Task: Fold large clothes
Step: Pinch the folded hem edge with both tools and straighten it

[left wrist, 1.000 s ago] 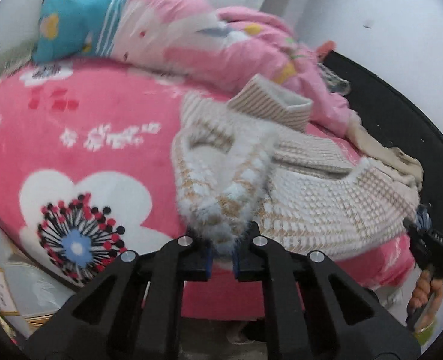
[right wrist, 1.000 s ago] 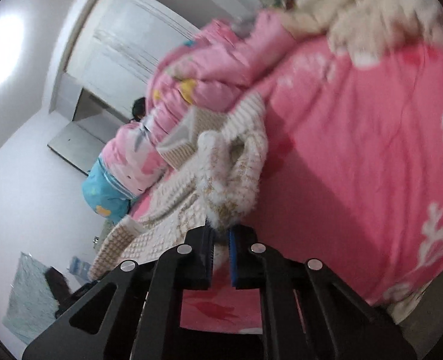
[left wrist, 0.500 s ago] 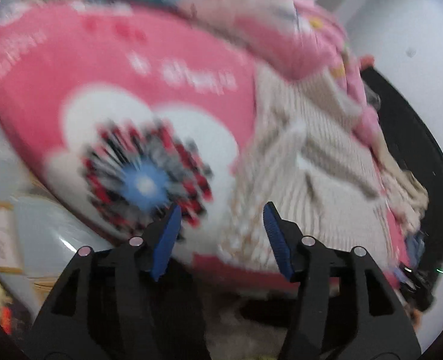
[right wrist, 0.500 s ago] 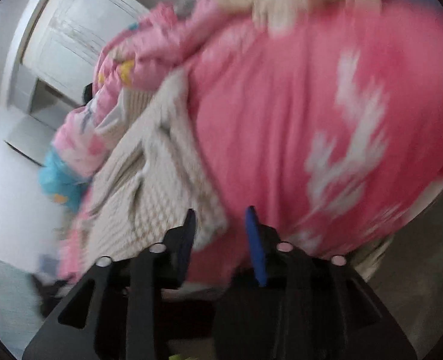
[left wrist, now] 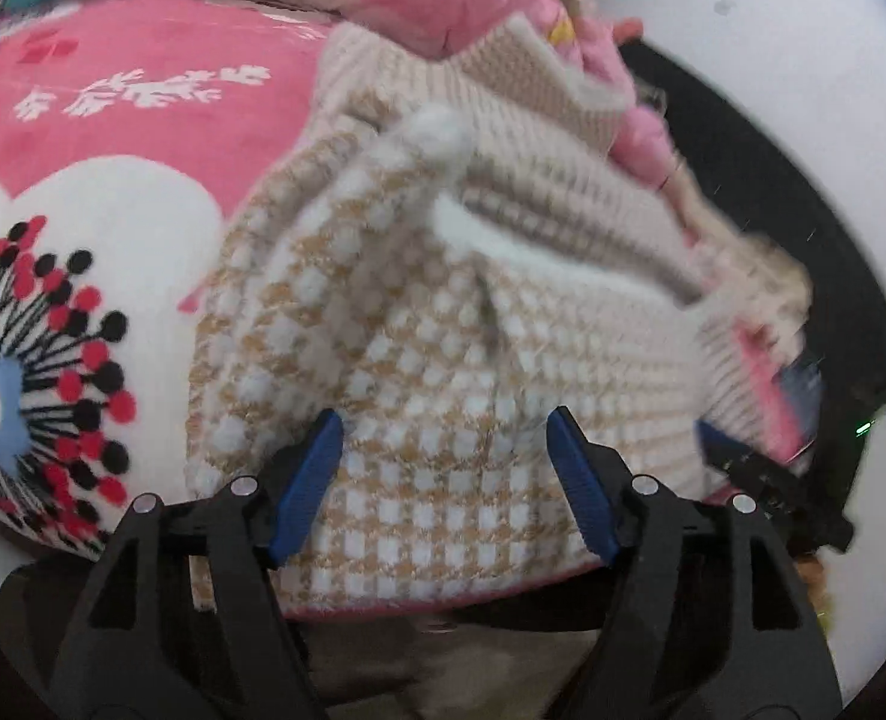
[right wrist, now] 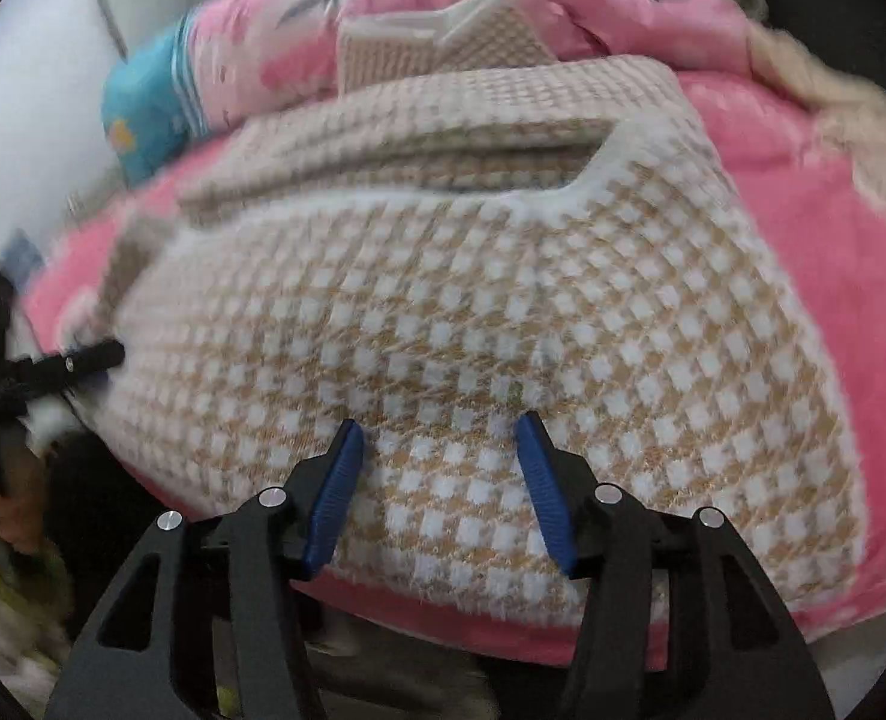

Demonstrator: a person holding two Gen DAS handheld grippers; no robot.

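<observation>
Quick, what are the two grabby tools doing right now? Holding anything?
Left tool: open, jaws just widened, holding nothing, over the beige-and-white checked knit sweater.
Right tool: open, jaws just widened, holding nothing, over the same sweater.

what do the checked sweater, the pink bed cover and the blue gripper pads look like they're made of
Checked sweater: looks like thick fuzzy knit, wool or acrylic; raised white squares on tan, hairy edges.
Pink bed cover: seems plush fleece; soft matte nap, printed flowers.
Blue pads on the right gripper: probably rubber or soft plastic; fine ribbing, dull sheen. The fingers behind them look like hard black plastic.
</observation>
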